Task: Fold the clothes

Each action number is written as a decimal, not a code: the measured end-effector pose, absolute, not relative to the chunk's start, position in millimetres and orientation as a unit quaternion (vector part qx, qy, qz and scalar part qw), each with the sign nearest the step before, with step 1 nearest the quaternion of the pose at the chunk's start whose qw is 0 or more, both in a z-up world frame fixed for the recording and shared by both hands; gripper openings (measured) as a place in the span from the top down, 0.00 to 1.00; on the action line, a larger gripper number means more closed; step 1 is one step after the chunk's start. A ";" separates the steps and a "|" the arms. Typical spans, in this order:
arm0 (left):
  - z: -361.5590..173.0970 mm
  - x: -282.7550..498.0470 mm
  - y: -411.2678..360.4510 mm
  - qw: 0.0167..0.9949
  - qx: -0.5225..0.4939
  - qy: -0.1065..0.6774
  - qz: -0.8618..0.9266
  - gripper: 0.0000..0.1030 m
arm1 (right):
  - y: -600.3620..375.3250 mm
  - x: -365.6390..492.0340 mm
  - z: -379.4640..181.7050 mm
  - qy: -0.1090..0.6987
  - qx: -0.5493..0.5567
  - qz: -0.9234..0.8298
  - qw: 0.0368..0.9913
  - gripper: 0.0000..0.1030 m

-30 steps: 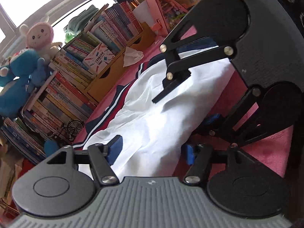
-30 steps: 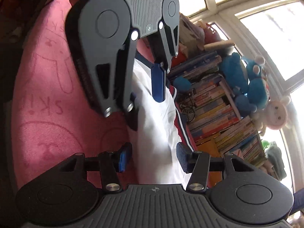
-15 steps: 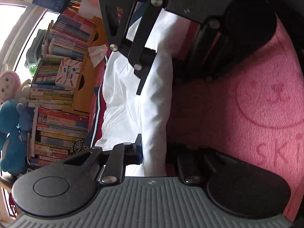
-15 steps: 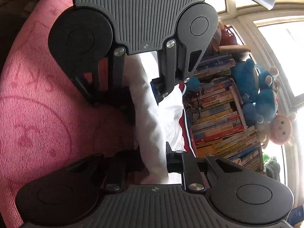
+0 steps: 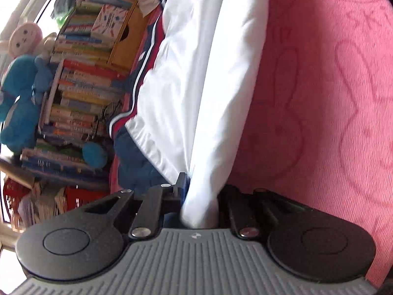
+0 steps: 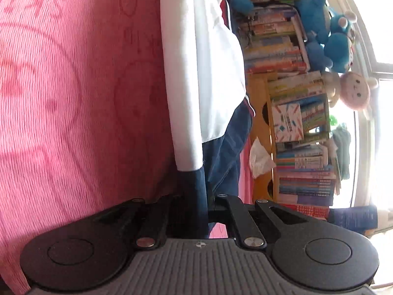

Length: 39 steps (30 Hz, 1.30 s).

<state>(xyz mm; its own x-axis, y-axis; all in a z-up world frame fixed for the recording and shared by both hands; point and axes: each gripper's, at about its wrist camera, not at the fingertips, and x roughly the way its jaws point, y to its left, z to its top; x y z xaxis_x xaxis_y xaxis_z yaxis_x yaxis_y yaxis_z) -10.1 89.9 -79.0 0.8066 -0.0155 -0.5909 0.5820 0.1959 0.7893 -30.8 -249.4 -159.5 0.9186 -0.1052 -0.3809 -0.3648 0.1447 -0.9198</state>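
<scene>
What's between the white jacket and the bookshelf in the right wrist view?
The jacket's own navy part, then a strip of pink blanket bearing a crumpled tissue before the bookshelf. The right wrist view shows it.

The garment (image 5: pixel 196 78) is showing mostly white, with navy panels and red-and-white striping running along its edge, and in the right wrist view its near end (image 6: pixel 196 189) is showing dark navy. The pink ribbed bedspread (image 5: pixel 331 98) under it is carrying darker pink line drawings, possibly rabbits and hearts, though the blur is making them hard to read. Beyond, multicoloured books (image 5: pixel 81 93) are standing beside a blue plush toy (image 5: pixel 17 105) and a pink-and-cream one (image 6: pixel 356 91), while both grippers (image 5: pixel 201 196) (image 6: pixel 194 211) are showing black and grey.
</scene>
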 end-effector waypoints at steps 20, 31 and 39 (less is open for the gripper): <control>-37.1 -35.2 201.2 0.851 0.376 0.367 -0.001 0.70 | -291.3 -69.2 -130.2 0.151 -0.613 0.101 0.769 0.33; 1.5 0.2 51.8 0.936 0.058 0.277 -0.211 0.45 | -259.9 -74.8 -17.8 0.226 -0.087 0.270 0.932 0.48; -53.7 76.9 -0.2 0.941 0.149 0.275 -0.132 0.58 | -192.6 36.6 -67.7 0.292 -0.057 0.197 0.934 0.83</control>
<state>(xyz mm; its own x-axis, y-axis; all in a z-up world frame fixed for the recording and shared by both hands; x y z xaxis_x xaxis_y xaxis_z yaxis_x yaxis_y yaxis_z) 76.9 -0.2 -53.7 0.8142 -0.1659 -0.5563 0.3297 0.9209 0.2078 36.6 -192.6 -67.7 0.7516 0.3349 -0.5683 -0.4018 0.9157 0.0081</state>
